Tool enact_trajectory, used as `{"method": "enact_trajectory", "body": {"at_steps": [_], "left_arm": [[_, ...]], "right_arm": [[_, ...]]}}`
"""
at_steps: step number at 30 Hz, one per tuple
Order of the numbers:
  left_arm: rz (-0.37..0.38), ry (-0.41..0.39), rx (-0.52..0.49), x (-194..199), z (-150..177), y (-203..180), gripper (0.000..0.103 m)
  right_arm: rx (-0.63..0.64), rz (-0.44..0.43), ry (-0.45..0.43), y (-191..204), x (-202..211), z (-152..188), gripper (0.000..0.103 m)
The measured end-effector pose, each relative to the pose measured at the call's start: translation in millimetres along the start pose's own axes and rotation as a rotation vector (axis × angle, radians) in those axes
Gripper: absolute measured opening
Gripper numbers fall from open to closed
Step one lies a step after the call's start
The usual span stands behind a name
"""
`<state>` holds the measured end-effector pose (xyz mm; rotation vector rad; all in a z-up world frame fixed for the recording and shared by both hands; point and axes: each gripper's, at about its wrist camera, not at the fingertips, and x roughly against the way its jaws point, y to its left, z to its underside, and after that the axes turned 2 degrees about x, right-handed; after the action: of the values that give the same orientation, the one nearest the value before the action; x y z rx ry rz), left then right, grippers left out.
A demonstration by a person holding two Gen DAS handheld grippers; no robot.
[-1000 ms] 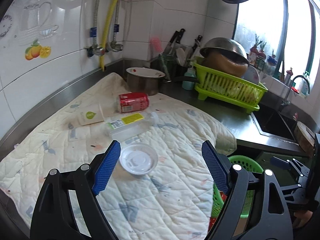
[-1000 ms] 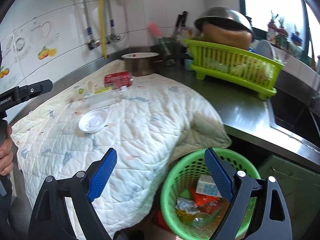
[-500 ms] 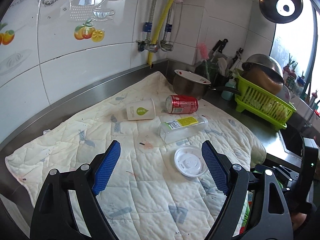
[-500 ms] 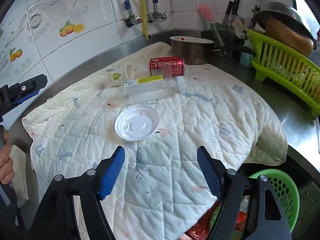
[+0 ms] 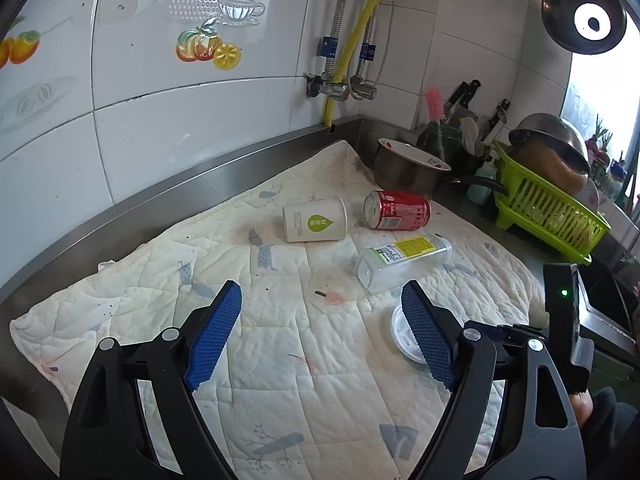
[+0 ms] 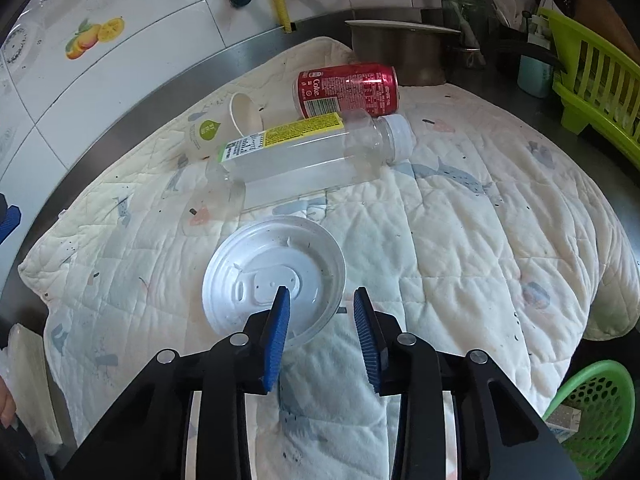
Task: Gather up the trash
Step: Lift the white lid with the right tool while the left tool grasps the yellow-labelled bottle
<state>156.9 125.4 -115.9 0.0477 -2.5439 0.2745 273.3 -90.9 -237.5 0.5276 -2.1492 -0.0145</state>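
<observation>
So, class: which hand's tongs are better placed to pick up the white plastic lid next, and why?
Right. The right tongs already straddle the white lid's near rim, partly closed. The left tongs hang wide open over bare quilt.

The right gripper's finger (image 5: 426, 340) covers half the lid (image 5: 402, 334), and the bin (image 6: 596, 400) is cut off at the frame corner.

A quilted cloth (image 5: 304, 344) covers the steel table (image 5: 516, 240); behind it stand a metal pot (image 5: 404, 168) and a green dish rack (image 5: 548, 208).

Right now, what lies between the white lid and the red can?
The clear plastic bottle lies on its side between white lid and red can, in the right wrist view.
</observation>
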Motion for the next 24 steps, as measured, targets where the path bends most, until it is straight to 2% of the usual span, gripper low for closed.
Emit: {"method": "enact_trajectory", "body": {"at_steps": [7, 8, 9, 20, 24], "left_arm": [[0.036, 0.016, -0.058, -17.0, -3.4, -6.4, 0.078], [0.045, 0.022, -0.071, -20.6, -4.3, -8.8, 0.078], [0.052, 0.031, -0.089, -26.3, -5.8, -12.1, 0.078], [0.165, 0.12, -0.313, -110.4, -22.4, -66.6, 0.08], [0.203, 0.152, -0.399, -140.7, -24.0, -84.3, 0.088]], "right_arm": [[-0.011, 0.022, 0.032, -0.7, -21.4, -4.7, 0.018], [-0.002, 0.033, 0.025, -0.2, -20.0, -4.6, 0.01], [0.004, 0.034, 0.023, 0.4, -19.1, -4.9, 0.008], [0.075, 0.065, -0.064, -8.7, 38.2, 12.9, 0.006], [0.073, 0.081, -0.084, -16.6, 61.3, 22.5, 0.005]]}}
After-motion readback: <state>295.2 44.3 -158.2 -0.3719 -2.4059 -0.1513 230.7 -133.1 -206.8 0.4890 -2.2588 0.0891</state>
